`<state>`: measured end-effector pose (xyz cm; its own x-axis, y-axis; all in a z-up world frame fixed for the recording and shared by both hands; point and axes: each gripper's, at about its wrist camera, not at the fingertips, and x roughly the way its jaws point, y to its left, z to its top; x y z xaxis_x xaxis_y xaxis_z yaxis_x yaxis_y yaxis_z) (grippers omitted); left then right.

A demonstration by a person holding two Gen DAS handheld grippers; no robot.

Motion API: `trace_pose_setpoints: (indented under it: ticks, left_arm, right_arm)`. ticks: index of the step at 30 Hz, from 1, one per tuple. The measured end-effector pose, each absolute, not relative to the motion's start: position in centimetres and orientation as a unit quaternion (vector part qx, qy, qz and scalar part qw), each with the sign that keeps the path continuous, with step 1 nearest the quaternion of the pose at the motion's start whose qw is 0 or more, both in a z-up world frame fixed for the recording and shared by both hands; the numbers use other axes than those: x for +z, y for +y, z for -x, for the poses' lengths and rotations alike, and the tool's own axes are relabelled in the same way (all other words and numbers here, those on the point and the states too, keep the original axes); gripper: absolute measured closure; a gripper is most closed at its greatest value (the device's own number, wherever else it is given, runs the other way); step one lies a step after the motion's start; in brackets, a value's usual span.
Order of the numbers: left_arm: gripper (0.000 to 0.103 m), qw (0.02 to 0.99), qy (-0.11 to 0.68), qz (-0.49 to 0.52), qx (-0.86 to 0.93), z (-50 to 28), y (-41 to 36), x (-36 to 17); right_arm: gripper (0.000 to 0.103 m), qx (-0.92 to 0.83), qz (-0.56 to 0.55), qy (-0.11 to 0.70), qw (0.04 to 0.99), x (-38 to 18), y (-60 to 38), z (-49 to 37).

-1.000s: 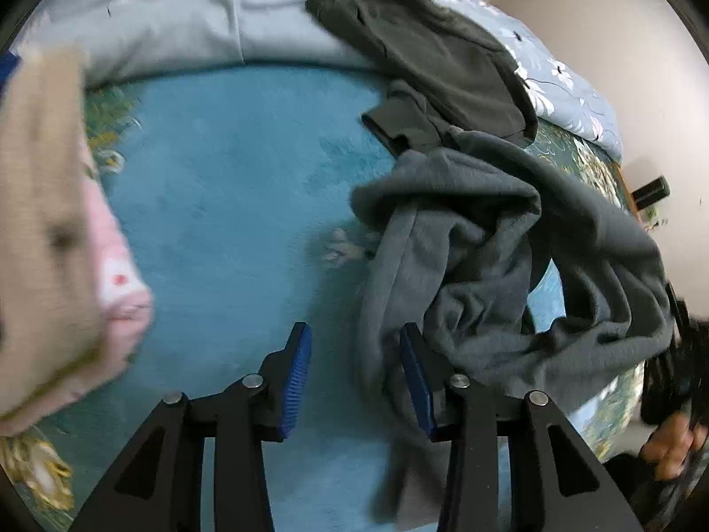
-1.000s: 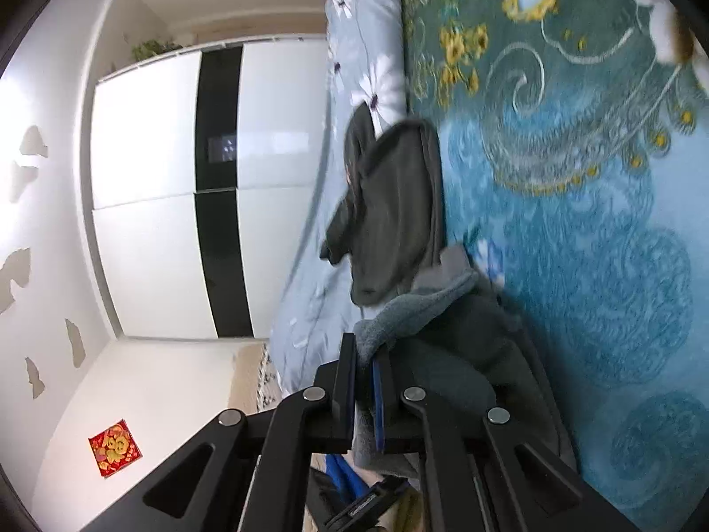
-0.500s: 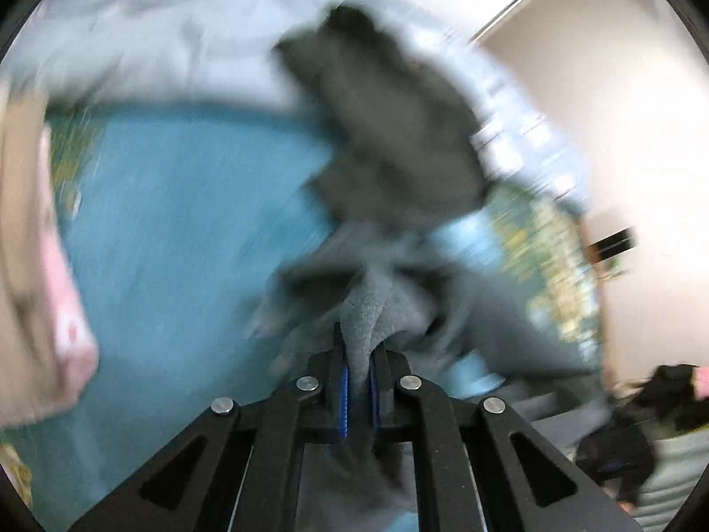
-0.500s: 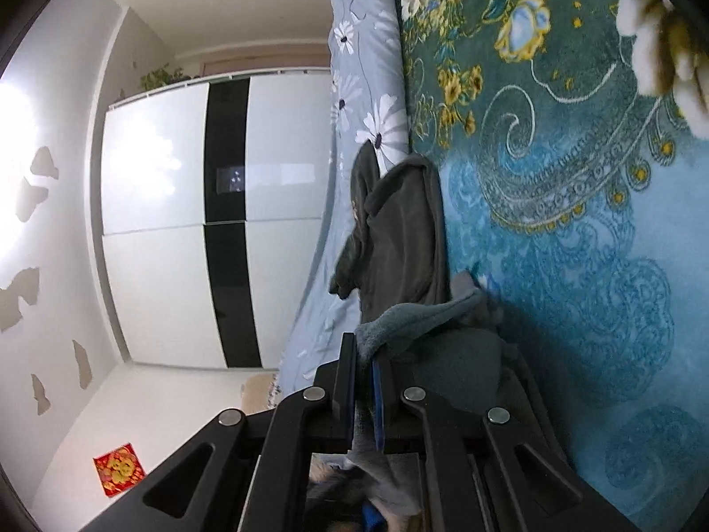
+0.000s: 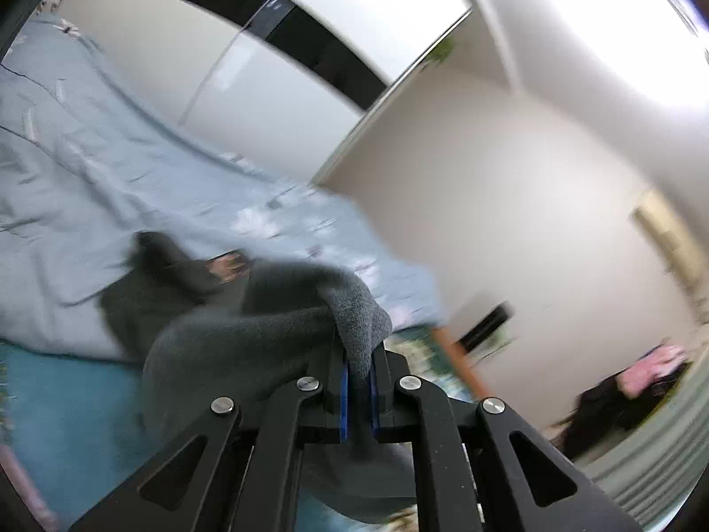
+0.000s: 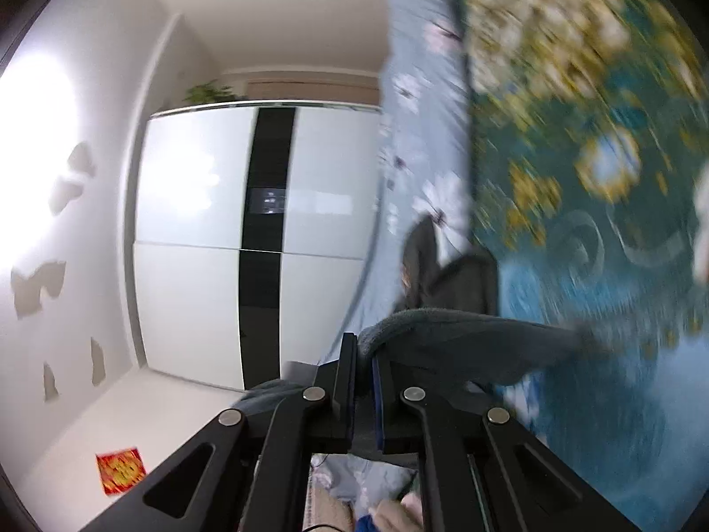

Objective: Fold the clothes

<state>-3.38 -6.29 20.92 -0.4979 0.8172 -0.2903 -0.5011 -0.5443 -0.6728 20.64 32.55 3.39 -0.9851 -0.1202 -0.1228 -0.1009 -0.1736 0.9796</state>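
Fuzzy matt fleece garment; glossy wardrobe doors; plush patterned blanket

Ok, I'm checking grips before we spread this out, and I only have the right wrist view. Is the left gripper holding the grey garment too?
Observer: Yes, the left gripper is shut on the grey garment, with a fold pinched between its blue pads.
Operator: Is anything else lying near it?
Observer: A darker garment lies behind it, on the pale blue bedding.
Operator: And my side?
Observer: The right gripper is shut on the grey garment's edge.
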Motion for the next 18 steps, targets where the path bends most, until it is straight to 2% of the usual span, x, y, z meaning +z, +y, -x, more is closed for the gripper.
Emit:
trace_pose_setpoints:
  ticks: [5,9,13,18]
  left_arm:
    - [0.096,0.376,-0.241,0.340,0.828,0.4,-7.1,16.1]
    - [0.096,0.329,-0.199,0.420,0.822,-2.3,-8.3,8.9]
    - [0.096,0.267,-0.196,0.504,0.797,-4.6,-10.3,2.0]
    - [0.096,0.239,-0.145,0.574,0.770,-9.6,-12.7,-2.7]
  right_arm:
    - [0.097,-0.805,-0.077,-0.588,-0.012,6.3,34.4,-22.3]
    - [0.097,-0.791,-0.125,-0.598,-0.034,3.0,34.7,-23.4]
    - [0.098,-0.747,-0.159,-0.643,-0.062,-1.8,34.9,-24.5]
    - [0.098,-0.712,-0.179,-0.673,-0.090,-4.7,36.3,-26.1]
